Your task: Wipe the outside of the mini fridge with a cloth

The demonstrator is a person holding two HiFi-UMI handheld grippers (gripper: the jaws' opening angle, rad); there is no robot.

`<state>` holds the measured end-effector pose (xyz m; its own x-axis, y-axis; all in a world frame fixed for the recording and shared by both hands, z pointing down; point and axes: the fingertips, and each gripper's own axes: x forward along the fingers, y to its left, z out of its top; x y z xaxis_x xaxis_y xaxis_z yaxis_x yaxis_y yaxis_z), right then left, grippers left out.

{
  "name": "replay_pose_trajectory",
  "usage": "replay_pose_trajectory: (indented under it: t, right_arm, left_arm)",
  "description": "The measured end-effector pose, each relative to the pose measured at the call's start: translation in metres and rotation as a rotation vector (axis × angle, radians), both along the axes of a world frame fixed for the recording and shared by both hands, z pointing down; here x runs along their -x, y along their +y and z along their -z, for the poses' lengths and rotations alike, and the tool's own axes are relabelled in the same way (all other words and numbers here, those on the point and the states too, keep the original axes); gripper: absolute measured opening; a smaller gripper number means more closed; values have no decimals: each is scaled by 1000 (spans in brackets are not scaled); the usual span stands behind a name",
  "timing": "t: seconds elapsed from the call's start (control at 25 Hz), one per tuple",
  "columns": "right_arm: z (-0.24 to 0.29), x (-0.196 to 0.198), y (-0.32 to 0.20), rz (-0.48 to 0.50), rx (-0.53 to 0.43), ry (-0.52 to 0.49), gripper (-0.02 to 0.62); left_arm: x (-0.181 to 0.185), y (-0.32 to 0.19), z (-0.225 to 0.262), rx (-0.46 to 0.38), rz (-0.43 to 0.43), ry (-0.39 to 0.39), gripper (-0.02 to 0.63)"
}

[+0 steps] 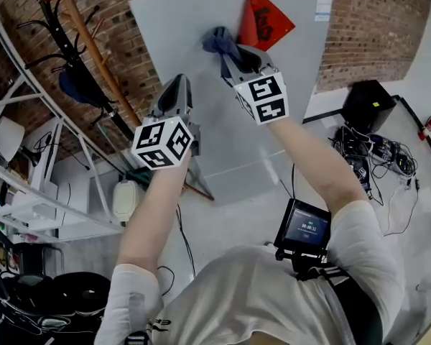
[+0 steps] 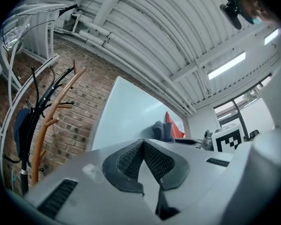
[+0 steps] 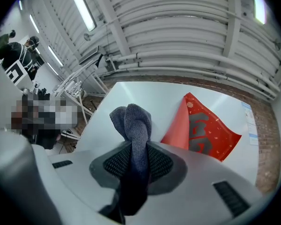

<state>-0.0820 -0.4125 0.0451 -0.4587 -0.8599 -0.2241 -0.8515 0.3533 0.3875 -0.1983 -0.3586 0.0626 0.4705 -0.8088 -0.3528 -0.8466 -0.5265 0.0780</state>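
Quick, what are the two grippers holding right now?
Left gripper: closed, holding nothing.
Right gripper: closed on the grey cloth.

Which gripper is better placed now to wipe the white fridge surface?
Right. The right gripper has its jaws shut on the grey cloth, close to the fridge. The left gripper is shut and empty.

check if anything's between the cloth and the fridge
Nothing visible does. The cloth in the right tool is right up at the white fridge; a red paper on it sits just beside the cloth.
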Motion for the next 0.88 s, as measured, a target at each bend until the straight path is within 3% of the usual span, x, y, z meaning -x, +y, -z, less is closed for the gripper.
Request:
replay_pose_trajectory:
  t: [0.32, 0.88]
  right_arm:
    - [4, -34, 8, 8, -23, -16, 83]
    - [19, -132, 3, -80, -52, -86, 83]
  left_arm:
    - [-32, -7, -1, 9, -28, -5, 4]
    - [-96, -17, 0, 11, -78, -19, 3]
